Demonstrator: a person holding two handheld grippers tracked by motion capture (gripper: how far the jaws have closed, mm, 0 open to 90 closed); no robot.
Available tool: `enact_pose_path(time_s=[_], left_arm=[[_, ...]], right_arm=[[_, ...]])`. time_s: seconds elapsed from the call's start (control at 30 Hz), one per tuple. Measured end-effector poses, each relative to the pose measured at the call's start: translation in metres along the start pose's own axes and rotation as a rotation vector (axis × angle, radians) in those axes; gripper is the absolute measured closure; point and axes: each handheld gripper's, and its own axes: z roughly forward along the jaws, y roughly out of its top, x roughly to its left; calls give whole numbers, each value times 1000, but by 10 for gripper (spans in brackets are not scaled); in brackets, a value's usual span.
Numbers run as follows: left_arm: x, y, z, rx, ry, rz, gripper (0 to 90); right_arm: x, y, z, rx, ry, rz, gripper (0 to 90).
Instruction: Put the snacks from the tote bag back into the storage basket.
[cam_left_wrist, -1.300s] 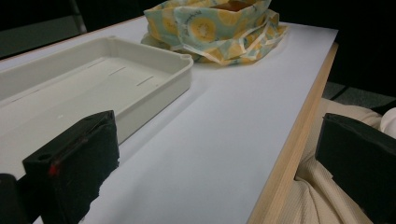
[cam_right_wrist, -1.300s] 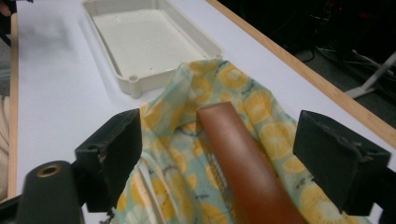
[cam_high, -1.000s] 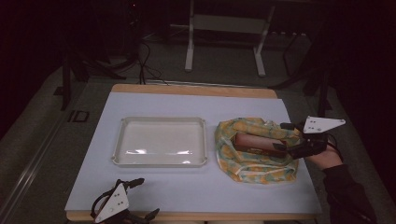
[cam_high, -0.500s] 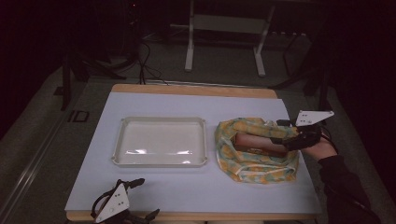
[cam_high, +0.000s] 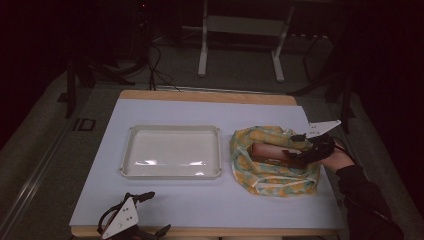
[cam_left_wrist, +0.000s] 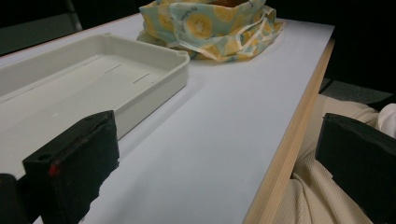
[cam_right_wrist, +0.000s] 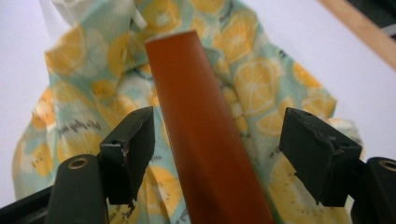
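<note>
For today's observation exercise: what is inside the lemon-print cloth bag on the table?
A long reddish-brown bar lies in the open lemon-print bag, between the right tool's jaws, which have just been closing and are not yet touching it. Anything beneath the bar is hidden by it and the folds.

Right gripper (cam_right_wrist: 215, 154): jaws apart, just been closing, not pressing.
Brown stick (cam_right_wrist: 201, 126): between the jaws, running far from near.
Lemon-print bag (cam_right_wrist: 275, 88): crumpled under the brown stick.
Table (cam_right_wrist: 289, 42): white, beneath.
</note>
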Motion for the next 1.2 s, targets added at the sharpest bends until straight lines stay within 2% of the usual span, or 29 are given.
enact_pose_path(time_s=[0.3,0.43,0.53,1.2], left_arm=[[0,0,0,-4,-5,-8,0],[0,0,0,-4,-4,-9,0],[0,0,-1,-6,-4,-11,0],[0,-1,-1,-2,-7,-12,0]], right_arm=[[-3,-7,12,106,27,-22,281],[-3,-7,14,126,24,-35,281],[-3,-6,19,166,17,-61,281],[-3,-10,30,262,45,-128,371]])
